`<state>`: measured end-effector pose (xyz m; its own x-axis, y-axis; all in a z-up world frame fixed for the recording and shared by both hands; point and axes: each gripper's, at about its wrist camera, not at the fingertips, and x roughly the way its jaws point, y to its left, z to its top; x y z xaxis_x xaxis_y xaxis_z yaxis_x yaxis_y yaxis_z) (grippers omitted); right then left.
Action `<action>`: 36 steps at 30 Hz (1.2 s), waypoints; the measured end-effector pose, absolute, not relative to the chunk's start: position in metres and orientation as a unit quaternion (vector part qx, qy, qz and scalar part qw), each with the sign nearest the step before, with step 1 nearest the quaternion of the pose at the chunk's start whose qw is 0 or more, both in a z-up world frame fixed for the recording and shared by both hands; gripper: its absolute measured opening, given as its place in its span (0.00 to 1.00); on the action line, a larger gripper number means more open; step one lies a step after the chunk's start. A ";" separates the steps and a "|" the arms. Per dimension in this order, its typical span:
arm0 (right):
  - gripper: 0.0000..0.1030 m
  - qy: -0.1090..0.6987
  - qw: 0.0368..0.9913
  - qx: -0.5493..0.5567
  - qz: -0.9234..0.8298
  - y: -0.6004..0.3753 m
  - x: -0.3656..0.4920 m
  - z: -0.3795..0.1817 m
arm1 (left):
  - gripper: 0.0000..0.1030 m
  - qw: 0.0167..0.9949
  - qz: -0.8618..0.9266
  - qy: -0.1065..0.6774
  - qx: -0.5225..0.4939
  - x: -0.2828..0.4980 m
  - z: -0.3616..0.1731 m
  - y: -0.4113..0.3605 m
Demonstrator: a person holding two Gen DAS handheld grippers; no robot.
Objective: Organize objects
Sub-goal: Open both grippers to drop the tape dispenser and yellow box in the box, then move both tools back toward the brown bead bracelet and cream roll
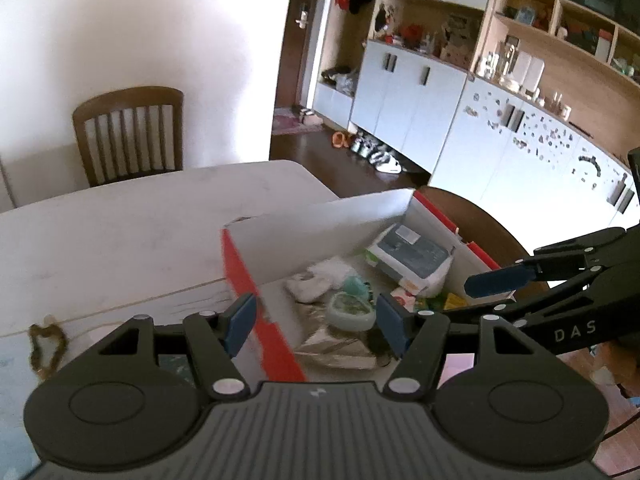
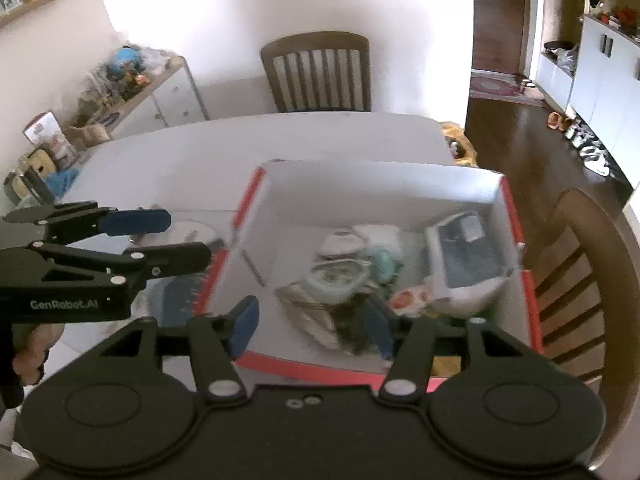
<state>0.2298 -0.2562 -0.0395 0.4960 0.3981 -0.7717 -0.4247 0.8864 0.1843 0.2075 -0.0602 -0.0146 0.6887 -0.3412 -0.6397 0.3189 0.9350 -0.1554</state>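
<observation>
Blue pads on my left hand-held gripper stand apart with nothing between them, so it is released. It hovers over the near red wall of the box. My right hand-held gripper is also released and empty, its pads spread above the box's near edge. Each shows in the other's camera as a black linkage coming in from the side.

Below them, the red-and-white cardboard box sits on the white surface, close to its right-hand end beside a wooden chair. I judge it to be the collecting bin, since the loose things are gathered inside: a grey-topped packet leans in the far right corner, a pale green round tub lies mid-floor on a silvery foil pack, and a white bundle rests nearer the back wall.

Outside, a brown cord or bracelet lies on the surface to the left, probably still to be sorted. A second chair stands at the far side.
</observation>
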 end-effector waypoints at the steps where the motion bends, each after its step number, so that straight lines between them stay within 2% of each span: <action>1: 0.57 0.440 0.865 -0.015 0.238 -0.251 0.227 -0.038 | 0.64 0.920 -0.179 0.349 -0.019 0.204 -0.013 -0.053; 10: 0.66 0.429 0.865 -0.021 0.259 -0.197 0.207 -0.032 | 0.68 0.924 -0.162 0.345 -0.032 0.181 -0.007 0.007; 14: 0.75 0.423 0.866 -0.020 0.267 -0.173 0.200 -0.028 | 0.77 0.927 -0.150 0.341 -0.035 0.172 -0.007 0.034; 19: 0.83 0.418 0.866 -0.015 0.274 -0.144 0.197 -0.027 | 0.82 0.930 -0.126 0.343 -0.039 0.164 -0.010 0.071; 25: 0.97 0.411 0.868 -0.015 0.276 -0.107 0.197 -0.028 | 0.85 0.930 -0.110 0.348 -0.045 0.162 -0.019 0.111; 28: 0.98 0.409 0.870 -0.015 0.276 -0.091 0.202 -0.029 | 0.98 0.929 -0.107 0.351 -0.052 0.163 -0.027 0.130; 36: 0.99 0.421 0.866 -0.034 0.266 -0.053 0.224 -0.041 | 1.00 0.925 -0.083 0.361 -0.078 0.175 -0.052 0.170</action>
<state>0.2245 -0.0525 -0.0406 0.5030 0.4332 -0.7479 -0.4897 0.8559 0.1664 0.1753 0.1704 -0.0523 0.7250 -0.2099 -0.6560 0.0975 0.9741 -0.2039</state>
